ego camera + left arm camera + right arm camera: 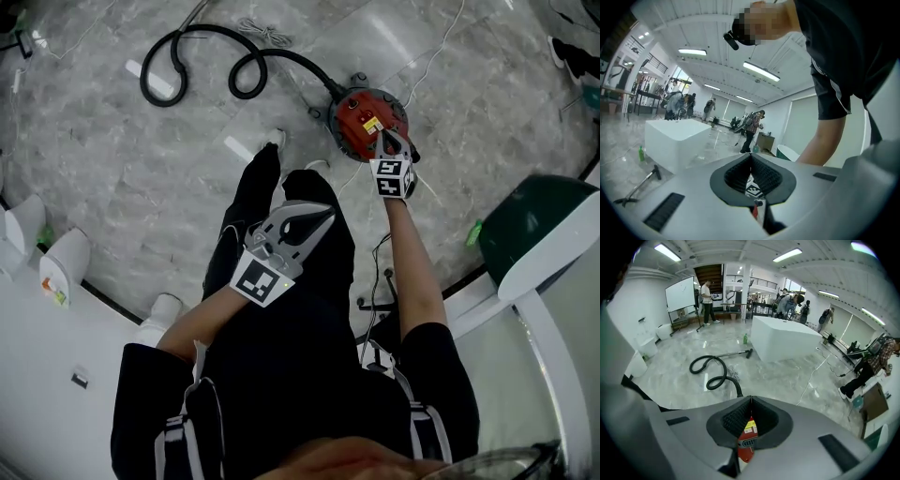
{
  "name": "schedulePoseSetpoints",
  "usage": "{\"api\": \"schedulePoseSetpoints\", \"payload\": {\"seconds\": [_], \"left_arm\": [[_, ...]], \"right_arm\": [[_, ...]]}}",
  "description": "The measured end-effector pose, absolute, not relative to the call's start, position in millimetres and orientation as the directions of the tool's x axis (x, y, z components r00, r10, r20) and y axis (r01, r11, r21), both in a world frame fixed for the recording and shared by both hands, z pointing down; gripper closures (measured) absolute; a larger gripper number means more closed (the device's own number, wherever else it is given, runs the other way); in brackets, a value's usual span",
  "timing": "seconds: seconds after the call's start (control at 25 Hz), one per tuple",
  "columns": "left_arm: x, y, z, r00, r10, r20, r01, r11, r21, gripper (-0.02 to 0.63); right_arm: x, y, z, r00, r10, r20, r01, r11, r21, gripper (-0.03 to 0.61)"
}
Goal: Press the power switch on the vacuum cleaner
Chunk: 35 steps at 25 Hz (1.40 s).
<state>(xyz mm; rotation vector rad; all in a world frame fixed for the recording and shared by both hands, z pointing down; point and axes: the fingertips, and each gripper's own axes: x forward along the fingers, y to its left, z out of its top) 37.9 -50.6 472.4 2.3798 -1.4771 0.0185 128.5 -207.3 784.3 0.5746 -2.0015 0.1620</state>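
The red vacuum (354, 111) is stood on the floor (112, 159), black hose (202, 37) coiled beside it. The right gripper (384, 141), jaws closed and empty, is held over its top; the left gripper (323, 214) is likewise closed. The yellow label (749, 427) cannot be read.

right tool (383, 135) closed, extended far forward, left tool (324, 215) closed, held close in

Head view looks steeply down, sharing the vacuum cleaner (359, 116) (746, 442) with right gripper view.
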Motion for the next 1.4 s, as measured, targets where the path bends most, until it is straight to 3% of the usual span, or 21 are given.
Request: {"api": "schedulePoseSetpoints", "payload": {"seconds": [0.48,1.4], "left_arm": [[30,-65,527,0.396,-0.880,0.262,-0.872,-0.271,0.407,0.595],[16,-59,573,0.355,-0.893,0.277,-0.887,-0.228,0.403,0.595]], "right_arm": [[148,-219,875,-0.318,-0.240,0.917,-0.431,0.898,0.086,0.561],[151,-219,1017,-0.161,-0.106,0.981,-0.350,0.936,0.044,0.561]]}}
